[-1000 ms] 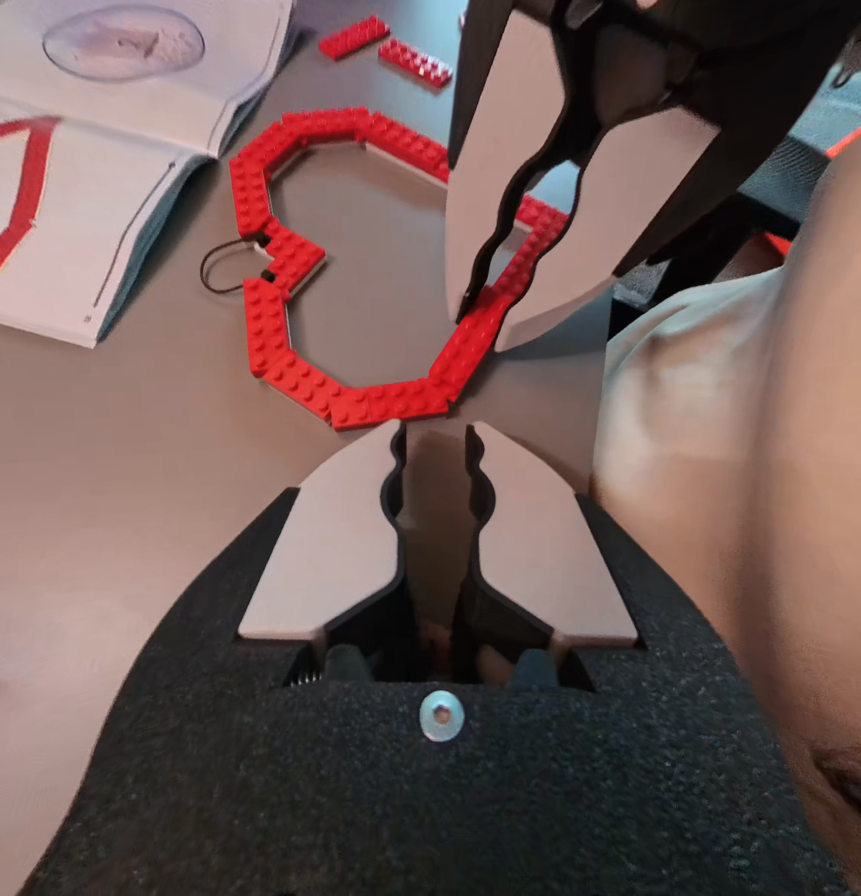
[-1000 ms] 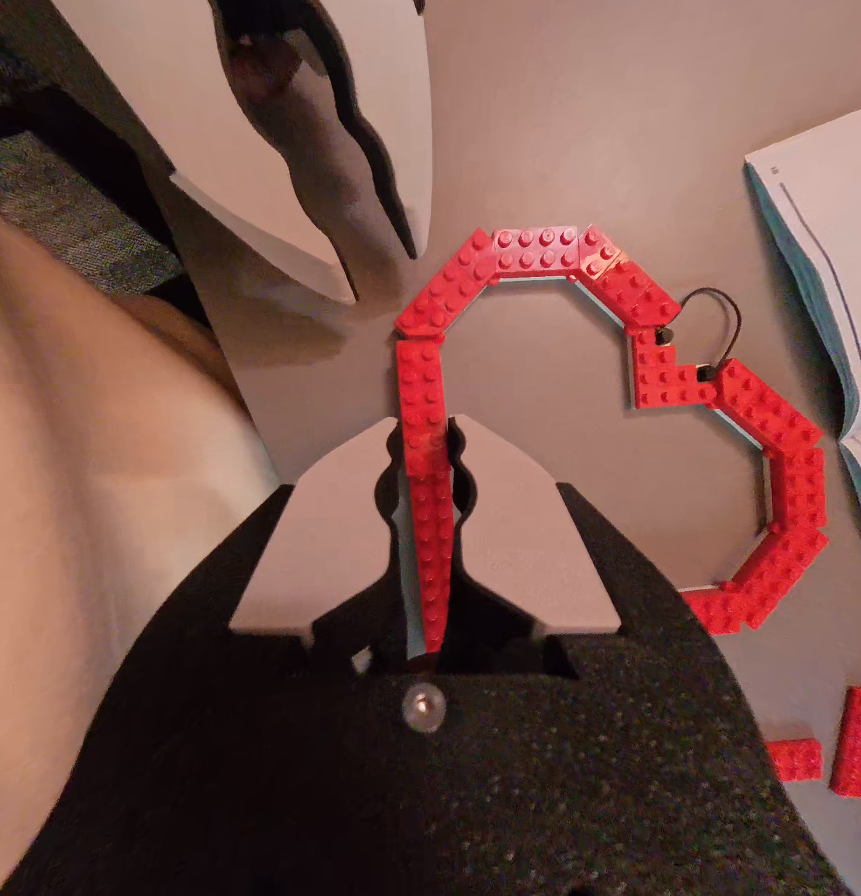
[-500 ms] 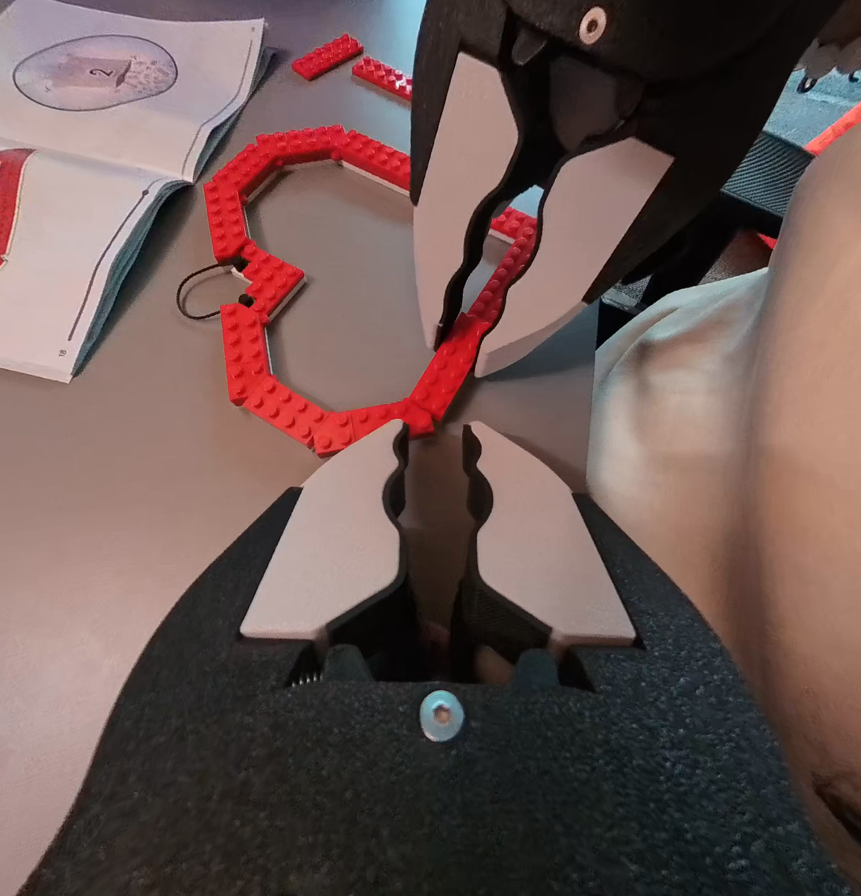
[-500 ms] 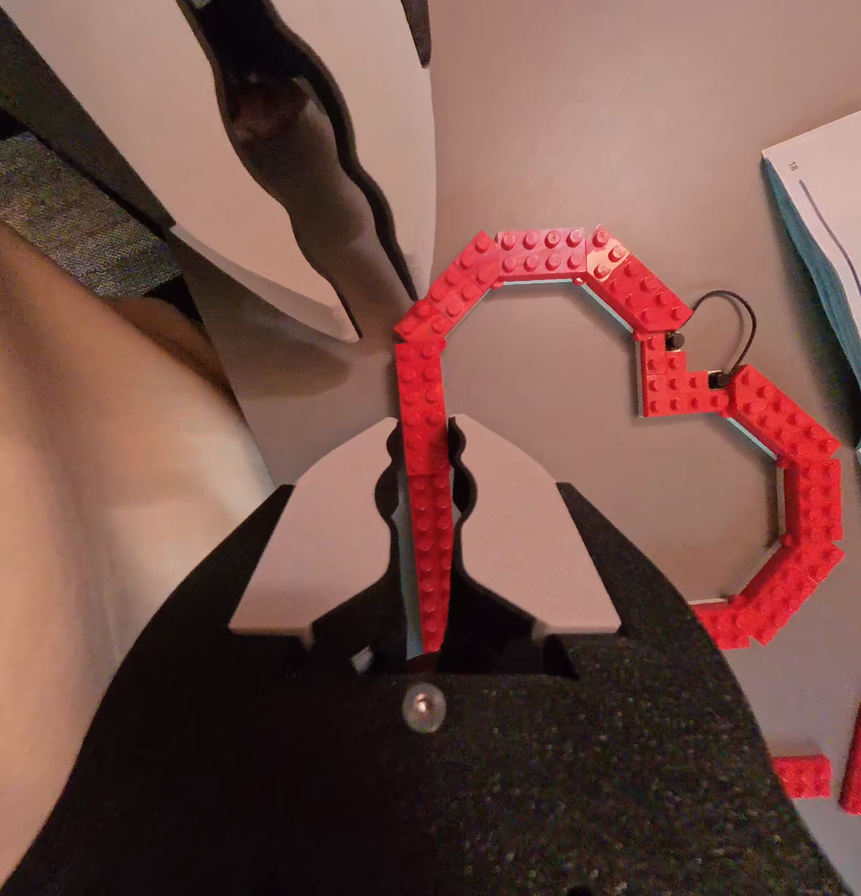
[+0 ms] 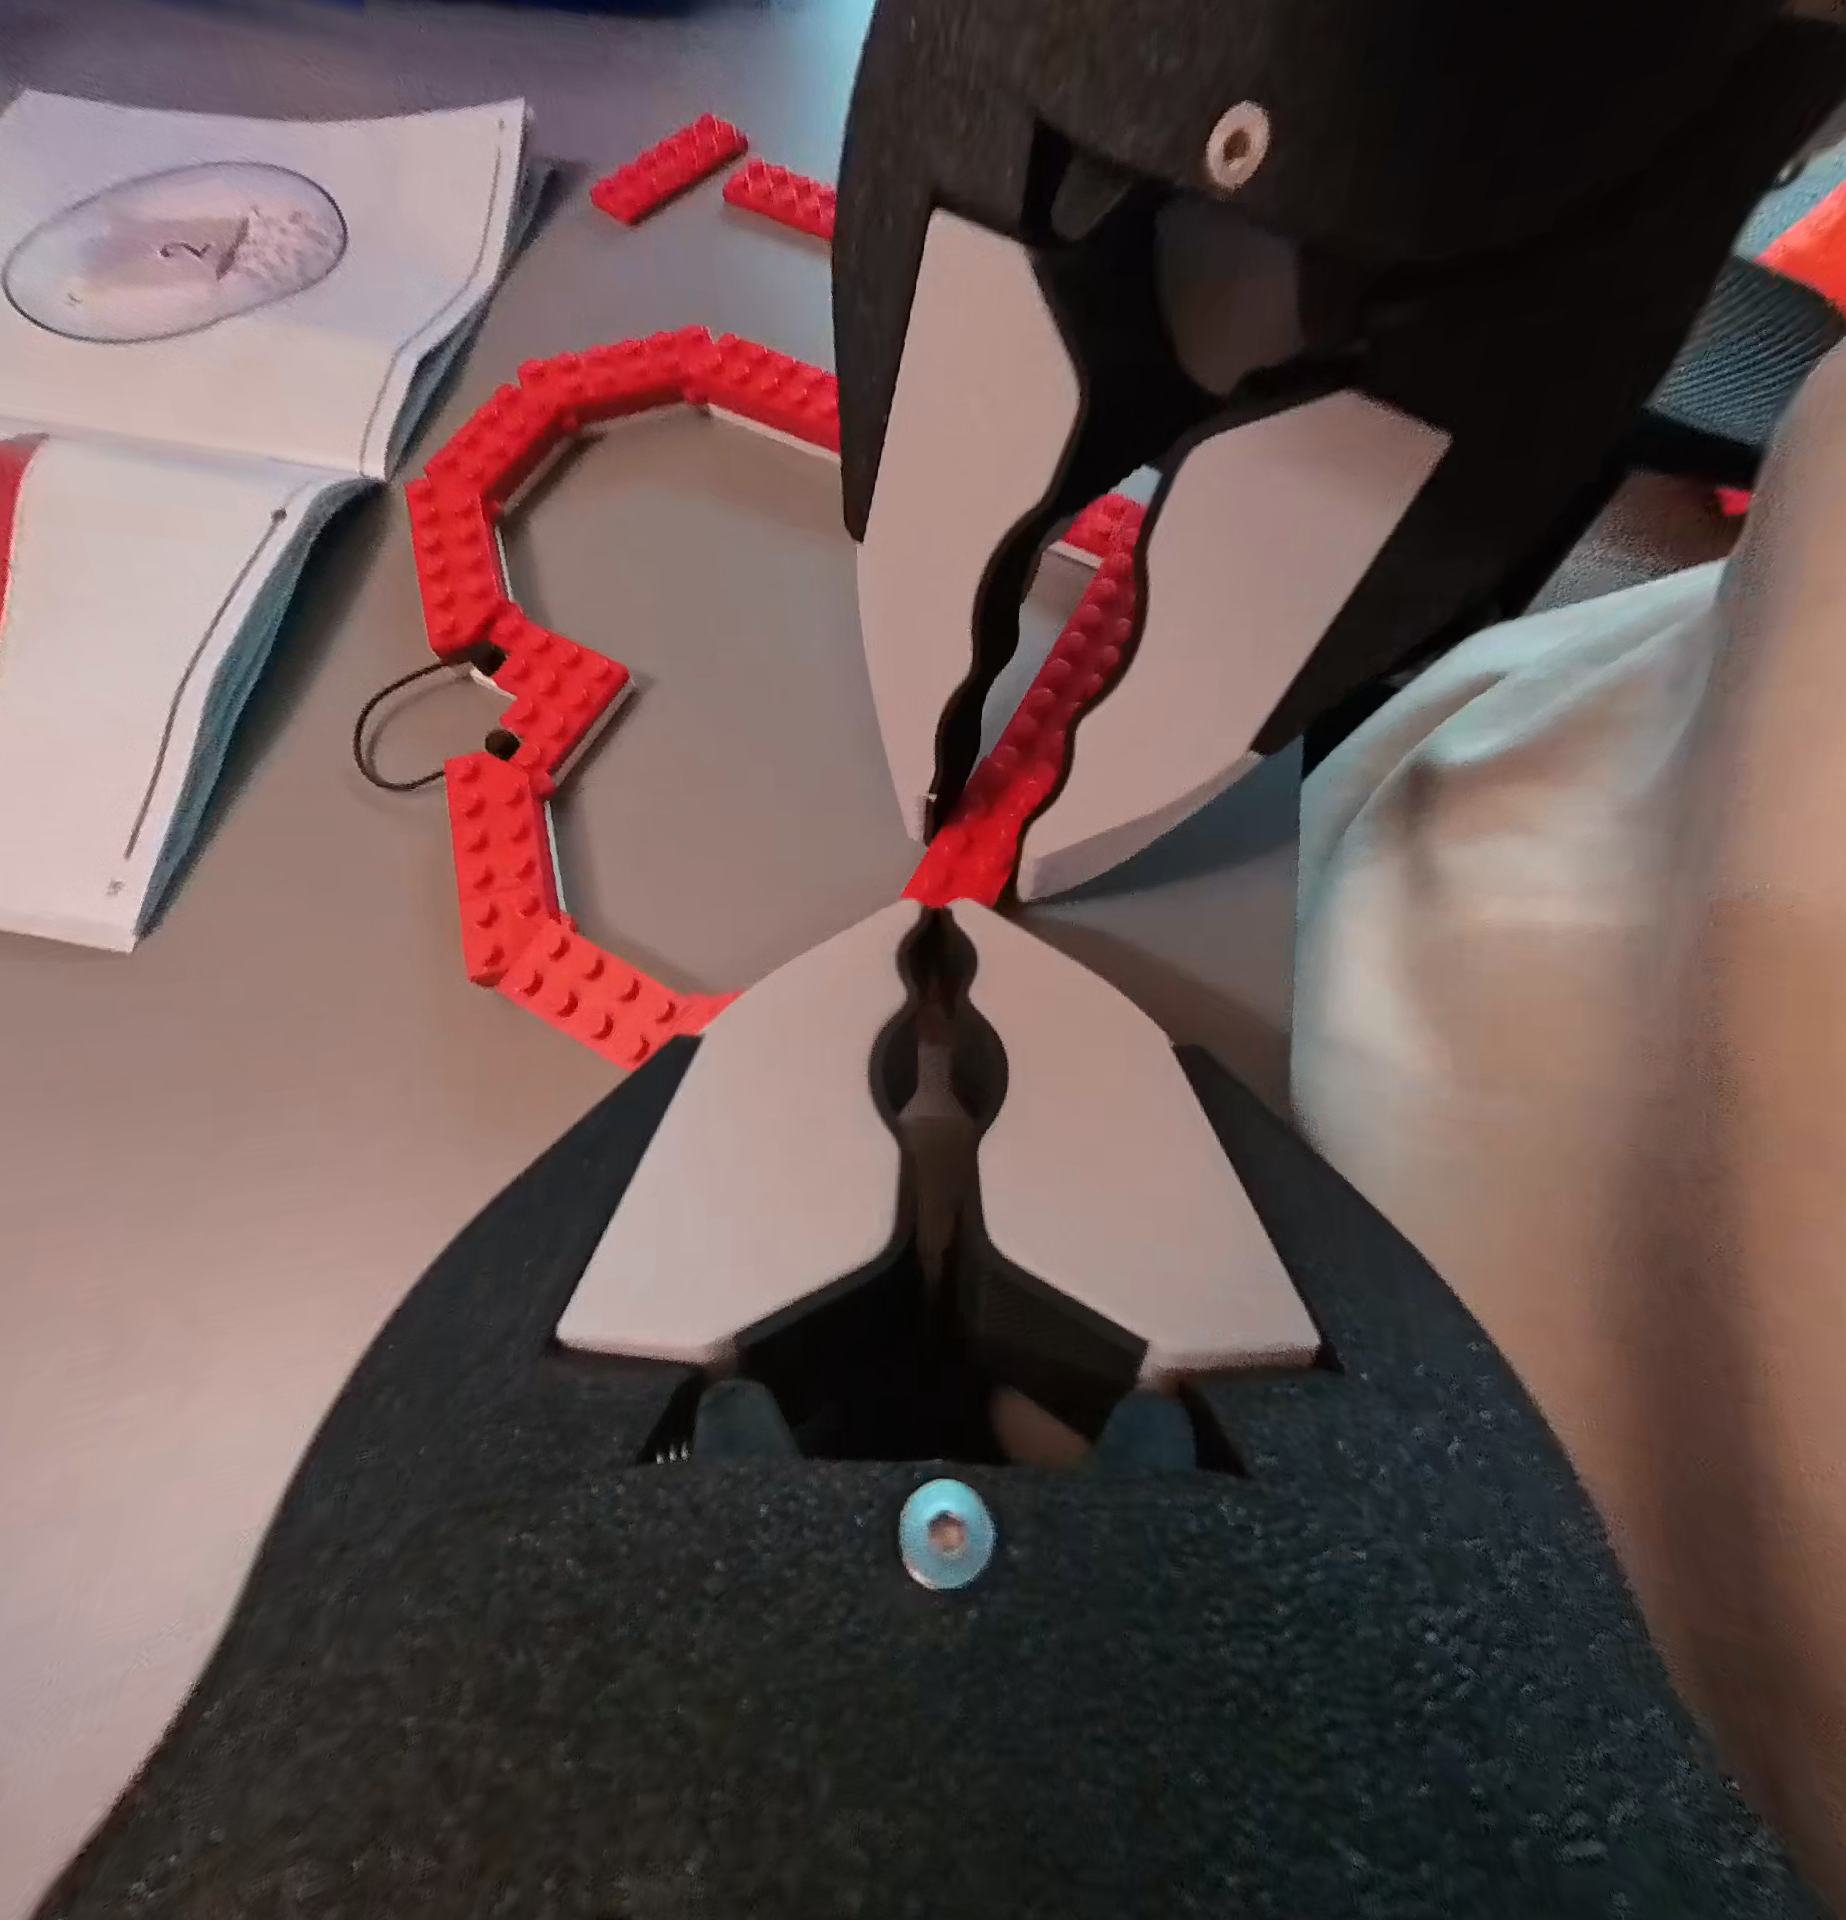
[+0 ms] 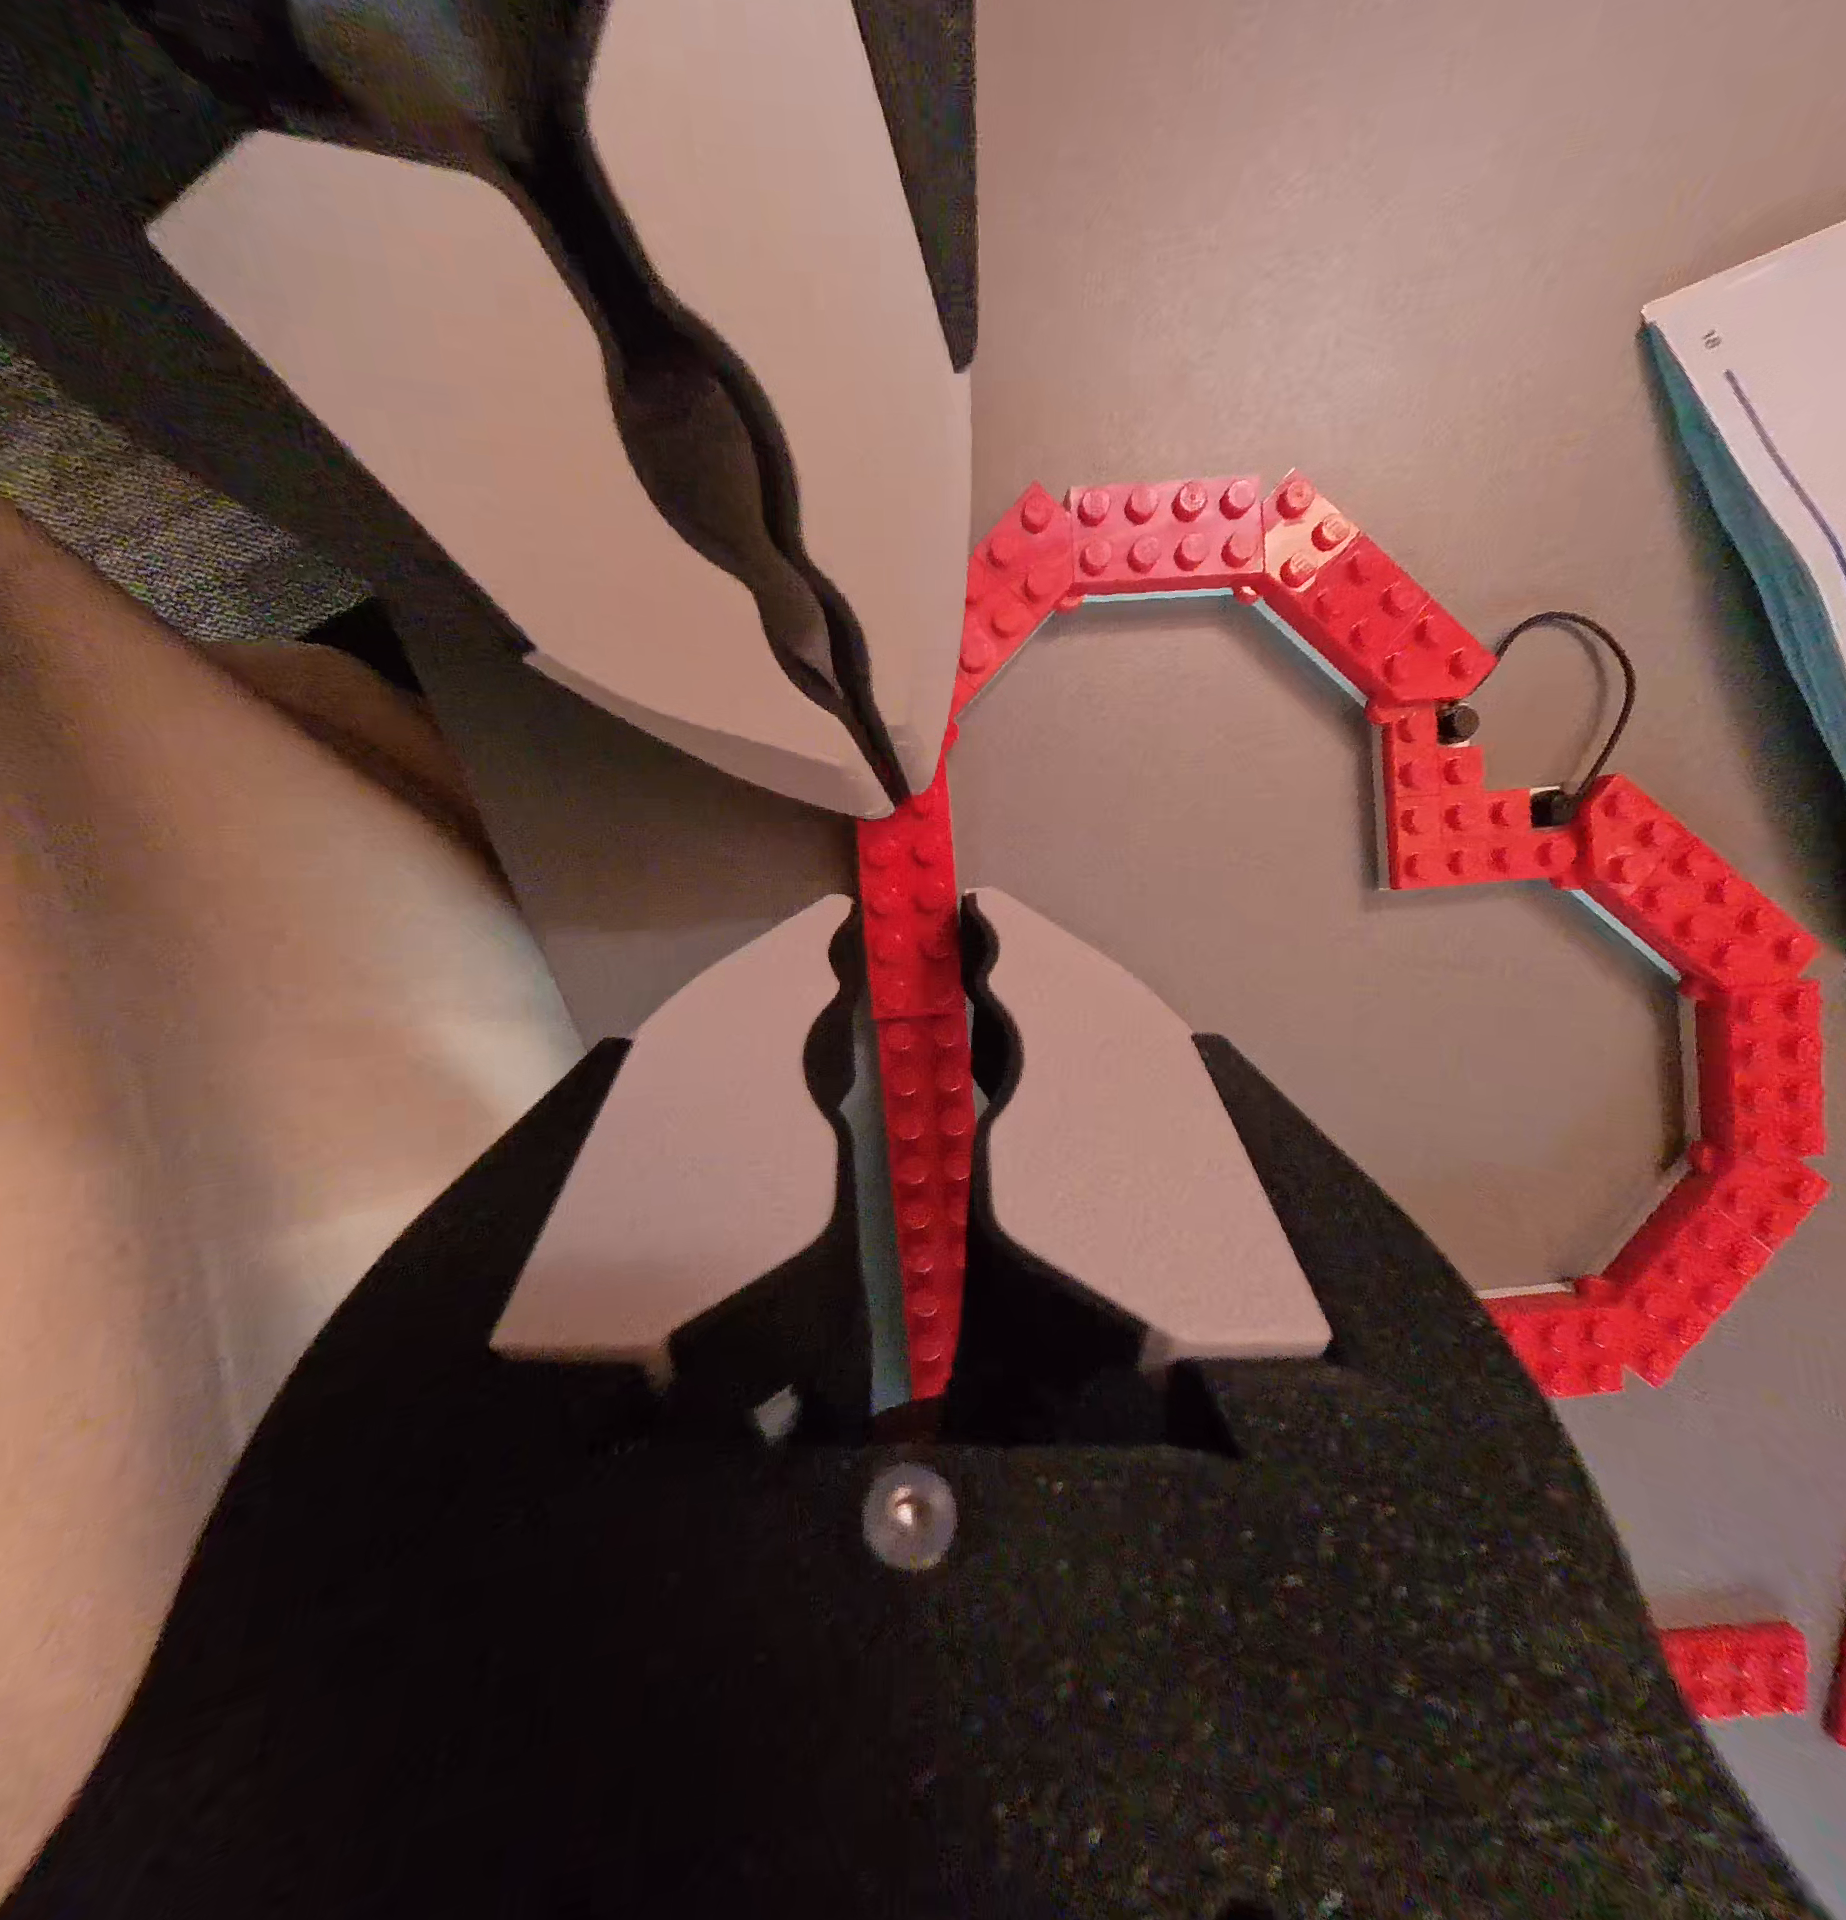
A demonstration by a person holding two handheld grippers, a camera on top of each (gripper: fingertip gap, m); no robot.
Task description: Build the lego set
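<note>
A red heart-shaped lego frame (image 5: 483, 852) lies on the grey table, with a black cord loop (image 5: 399, 727) at its notch. My right gripper (image 6: 908, 909) is shut on the frame's straight side (image 6: 914, 935), which runs back between its fingers. In the left wrist view the right gripper (image 5: 979, 852) comes down from the top. My left gripper (image 5: 934, 912) is shut, with its tips touching the frame's pointed corner. In the right wrist view the left gripper (image 6: 903, 795) reaches in from the upper left. The corner itself is hidden under the tips.
An open instruction booklet (image 5: 171, 520) lies to the left of the frame and also shows in the right wrist view (image 6: 1792, 416). Two loose red plates (image 5: 670, 166) (image 5: 784, 197) lie beyond the frame. A person's arm and light clothing (image 5: 1625, 1039) fill the right side.
My left gripper has moved forward to the frame's pointed corner and gone from open to shut. The right gripper has kept its hold on the straight side.
</note>
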